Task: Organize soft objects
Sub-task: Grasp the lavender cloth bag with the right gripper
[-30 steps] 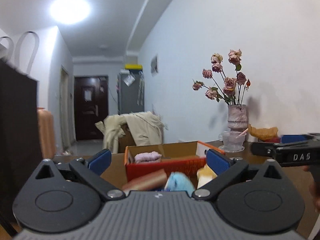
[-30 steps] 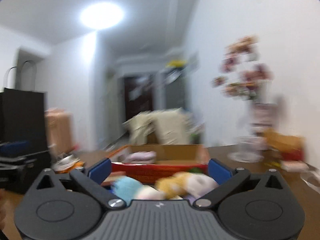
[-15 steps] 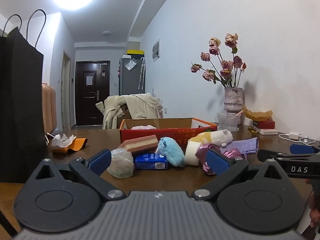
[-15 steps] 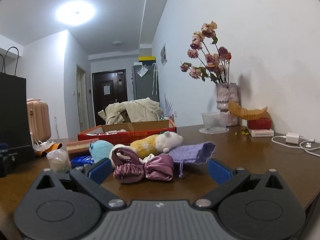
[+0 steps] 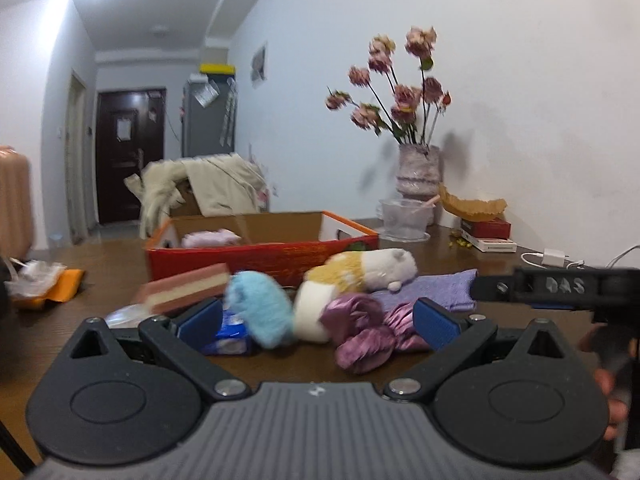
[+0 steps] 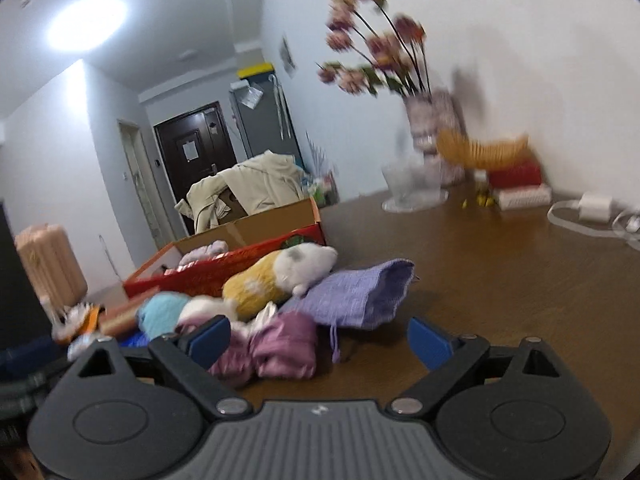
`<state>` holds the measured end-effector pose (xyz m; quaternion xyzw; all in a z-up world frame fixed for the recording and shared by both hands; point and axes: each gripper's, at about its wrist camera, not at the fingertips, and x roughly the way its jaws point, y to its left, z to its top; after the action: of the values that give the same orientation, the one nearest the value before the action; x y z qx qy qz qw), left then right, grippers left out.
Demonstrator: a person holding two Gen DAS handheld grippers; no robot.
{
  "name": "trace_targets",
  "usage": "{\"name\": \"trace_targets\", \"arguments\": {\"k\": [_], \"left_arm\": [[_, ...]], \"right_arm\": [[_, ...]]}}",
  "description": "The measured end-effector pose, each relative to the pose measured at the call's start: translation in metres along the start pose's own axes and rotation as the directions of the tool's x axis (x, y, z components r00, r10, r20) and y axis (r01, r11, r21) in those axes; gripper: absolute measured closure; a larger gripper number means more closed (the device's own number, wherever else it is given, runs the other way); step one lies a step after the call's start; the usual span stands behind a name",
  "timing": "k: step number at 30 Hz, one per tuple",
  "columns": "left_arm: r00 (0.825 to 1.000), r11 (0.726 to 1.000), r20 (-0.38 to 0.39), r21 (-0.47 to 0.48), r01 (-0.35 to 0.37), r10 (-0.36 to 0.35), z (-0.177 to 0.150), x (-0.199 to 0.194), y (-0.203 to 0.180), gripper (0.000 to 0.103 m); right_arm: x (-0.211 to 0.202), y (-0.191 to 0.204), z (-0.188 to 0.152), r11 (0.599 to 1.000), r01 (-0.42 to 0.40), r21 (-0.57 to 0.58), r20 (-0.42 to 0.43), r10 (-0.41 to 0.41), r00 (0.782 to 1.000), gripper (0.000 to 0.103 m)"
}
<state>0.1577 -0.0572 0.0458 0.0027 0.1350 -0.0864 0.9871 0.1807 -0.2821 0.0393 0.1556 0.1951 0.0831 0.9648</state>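
Observation:
A pile of soft things lies on the brown table in front of an open red cardboard box [image 5: 260, 258] [image 6: 224, 264]. It holds a blue fluffy toy [image 5: 260, 308] [image 6: 162, 312], a yellow-and-white plush hamster [image 5: 368, 270] [image 6: 280, 276], a purple satin scrunchie [image 5: 364, 336] [image 6: 276, 348], a lilac pouch [image 5: 436, 290] [image 6: 356, 296] and a pink sponge block [image 5: 184, 292]. A pink soft item [image 5: 208, 238] lies in the box. My left gripper [image 5: 316, 320] is open, just short of the pile. My right gripper [image 6: 320, 338] is open, tilted, near the scrunchie and pouch.
A vase of dried roses [image 5: 418, 168] [image 6: 432, 136], a clear plastic bowl [image 5: 404, 220], a red book stack [image 5: 486, 232] and a white charger with cable [image 6: 596, 208] stand at the far right. A blue tissue pack [image 5: 230, 336] and crumpled wrappers [image 5: 40, 280] lie left.
Both grippers have moved closer to the pile. The left view has shifted right, losing the black bag. The right gripper has tilted and the view is motion-blurred.

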Motion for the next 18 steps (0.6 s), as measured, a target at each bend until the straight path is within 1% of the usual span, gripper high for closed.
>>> {"name": "trace_targets", "arguments": {"k": [1,4,6,8,10,11,12,13,14,15,18], "left_arm": [[1.0,1.0,-0.008,-0.007,0.013,-0.014,0.004,0.01,-0.003,0.0],[1.0,1.0,-0.012,0.002,0.022,-0.022,0.015,0.04,-0.013,0.0],[1.0,1.0,-0.01,0.023,0.011,-0.01,0.021,0.059,-0.022,0.0],[1.0,1.0,-0.017,0.025,0.016,-0.016,0.026,0.072,-0.027,0.0],[1.0,0.999,-0.024,0.03,0.018,-0.017,0.029,0.084,-0.033,0.0],[0.999,0.999,-0.029,0.033,0.019,-0.018,0.03,0.089,-0.037,0.0],[0.999,0.999,-0.035,0.035,0.018,-0.017,0.031,0.095,-0.041,0.0],[0.999,0.999,-0.038,0.033,0.021,-0.019,0.031,0.1,-0.045,0.0],[0.999,0.999,-0.041,0.032,0.029,-0.027,0.032,0.103,-0.05,0.0],[0.998,0.999,-0.046,0.035,0.036,-0.035,0.032,0.105,-0.055,0.0],[0.996,0.996,-0.055,0.057,0.071,-0.068,0.032,0.108,-0.071,0.0]], "right_arm": [[0.01,-0.006,0.006,1.0,-0.008,0.017,-0.009,0.008,1.0,0.008],[0.047,-0.023,0.023,0.998,0.028,0.059,-0.042,-0.025,0.999,0.009],[0.07,-0.036,0.031,0.994,0.051,0.097,-0.072,-0.044,0.996,0.014],[0.086,-0.048,0.034,0.988,0.043,0.151,-0.107,-0.027,0.994,0.015],[0.098,-0.058,0.034,0.977,0.023,0.211,-0.144,0.008,0.99,0.022],[0.104,-0.062,0.032,0.972,-0.005,0.236,-0.161,0.044,0.986,0.04],[0.108,-0.066,0.031,0.968,-0.037,0.25,-0.18,0.084,0.98,0.071],[0.111,-0.068,0.031,0.967,-0.057,0.25,-0.198,0.108,0.974,0.086],[0.112,-0.069,0.03,0.967,-0.071,0.243,-0.211,0.124,0.97,0.094],[0.111,-0.071,0.03,0.97,-0.073,0.23,-0.216,0.124,0.968,0.095],[0.1,-0.081,0.038,0.982,-0.072,0.173,-0.197,0.106,0.975,0.096]]}}
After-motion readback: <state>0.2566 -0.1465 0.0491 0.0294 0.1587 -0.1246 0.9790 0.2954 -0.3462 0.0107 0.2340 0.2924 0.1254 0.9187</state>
